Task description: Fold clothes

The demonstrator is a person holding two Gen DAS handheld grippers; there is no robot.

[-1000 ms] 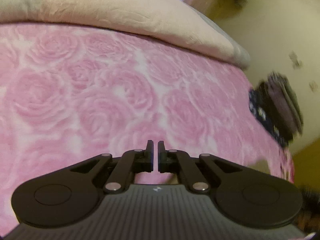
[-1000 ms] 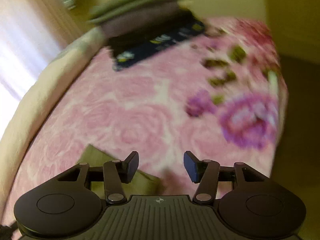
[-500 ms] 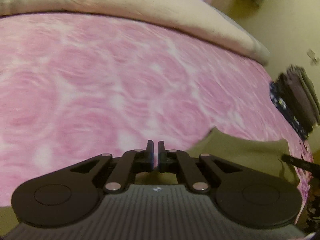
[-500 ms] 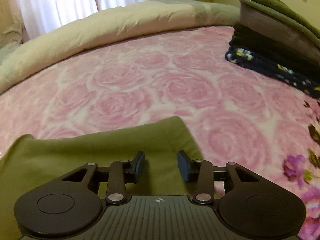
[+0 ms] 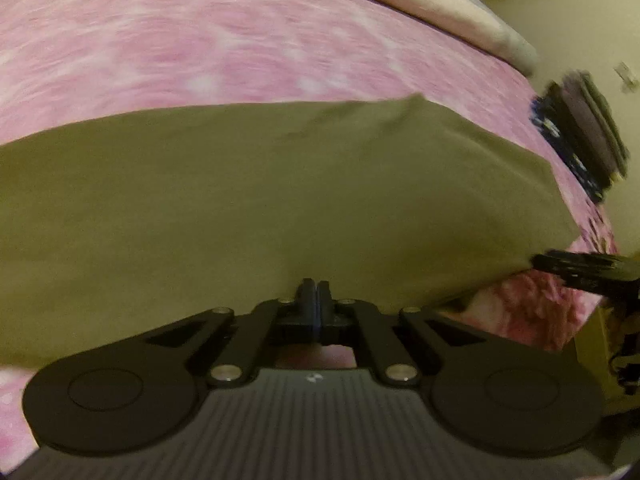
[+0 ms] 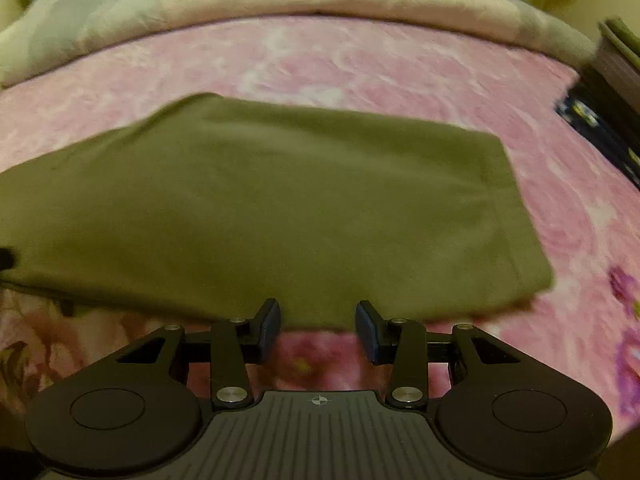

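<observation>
Olive cloth [image 6: 280,208] spread flat on the pink bed [image 6: 360,68], long axis running left to right, near edge at the bed's front edge. Left gripper [image 5: 313,300] pressed together at that near edge, apparently pinching the hem, though blur hides the bite. Right gripper [image 6: 318,326] spread wide, fingers straddling the same edge, gripping nothing. Cloth lies straight ahead of both. Smooth, few creases, seemingly already doubled. Folded stack [image 6: 612,96] at the bed's far right corner.
</observation>
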